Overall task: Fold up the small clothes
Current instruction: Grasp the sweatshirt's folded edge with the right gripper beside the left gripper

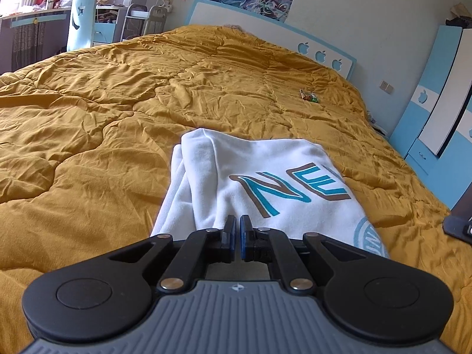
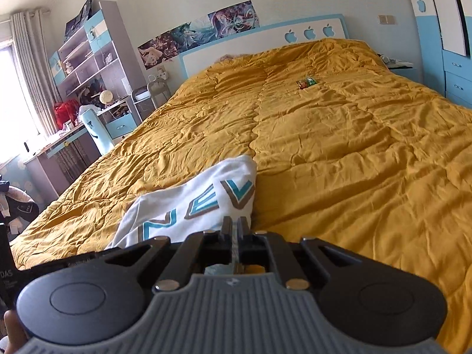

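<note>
A white garment (image 1: pixel 253 183) with blue and brown letters lies partly folded on the mustard quilt (image 1: pixel 118 103). My left gripper (image 1: pixel 237 225) sits at its near edge with the jaws shut; whether cloth is pinched between them I cannot tell. In the right wrist view the same garment (image 2: pixel 188 203) lies ahead and to the left. My right gripper (image 2: pixel 235 225) is shut on the garment's near right edge, and a strip of cloth shows between the fingers.
A small bright wrapper (image 1: pixel 309 96) lies on the quilt near the headboard (image 1: pixel 265 29); it also shows in the right wrist view (image 2: pixel 306 82). A blue and white wardrobe (image 1: pixel 436 94) stands right of the bed. A desk and chair (image 2: pixel 97 129) stand left.
</note>
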Motion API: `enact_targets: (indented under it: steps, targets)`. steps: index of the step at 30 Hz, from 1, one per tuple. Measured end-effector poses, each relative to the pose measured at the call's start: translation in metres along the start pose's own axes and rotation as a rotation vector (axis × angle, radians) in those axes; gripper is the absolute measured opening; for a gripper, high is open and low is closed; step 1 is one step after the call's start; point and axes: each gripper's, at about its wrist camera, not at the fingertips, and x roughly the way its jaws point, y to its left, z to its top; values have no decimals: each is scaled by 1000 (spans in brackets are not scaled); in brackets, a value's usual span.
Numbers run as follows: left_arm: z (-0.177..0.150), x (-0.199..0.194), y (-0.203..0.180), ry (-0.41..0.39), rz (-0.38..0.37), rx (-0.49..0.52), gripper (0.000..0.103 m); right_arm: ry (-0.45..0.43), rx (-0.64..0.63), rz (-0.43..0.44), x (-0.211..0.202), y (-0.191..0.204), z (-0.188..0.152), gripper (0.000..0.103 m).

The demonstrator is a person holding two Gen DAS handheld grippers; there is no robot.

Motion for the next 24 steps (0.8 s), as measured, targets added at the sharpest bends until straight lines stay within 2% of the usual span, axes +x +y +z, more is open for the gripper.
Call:
enact_targets:
  steps: [2,6,11,14,15,16,17,18,19,20,24]
  targets:
    - [-1,8,2,12,20,12,6,8,-24,16,18,6,12,0]
    - [-3,10,2,19,70,38,7,78,-32,76,64,29,30,0]
    - [-12,8,-3,13,144,116,7,229,-150,159,134,93,15,0]
    - [-12,9,8,17,157,84,7,250,-189,121,163,116,1,0]
    - [-12,9,11,13,209,76,7,268,-170,109,172,119,-3,0]
    - [-13,15,17,23,374,92,1,302,-139,106,181,118,-6,0]
    - [-15,21,28,39,460,91,1,349,-93,99,192,116,-10,0]
    - [-15,21,43,53,421,41,2,358,-82,89,196,116,-12,0]
    - [-12,16,60,56,347,-62,1,354,-91,90,200,118,-14,0]
    - [-9,12,65,52,315,-93,1,345,-105,90,200,118,-17,0]
    - [-9,3,62,11,268,-66,1,326,-80,108,199,110,-22,0]
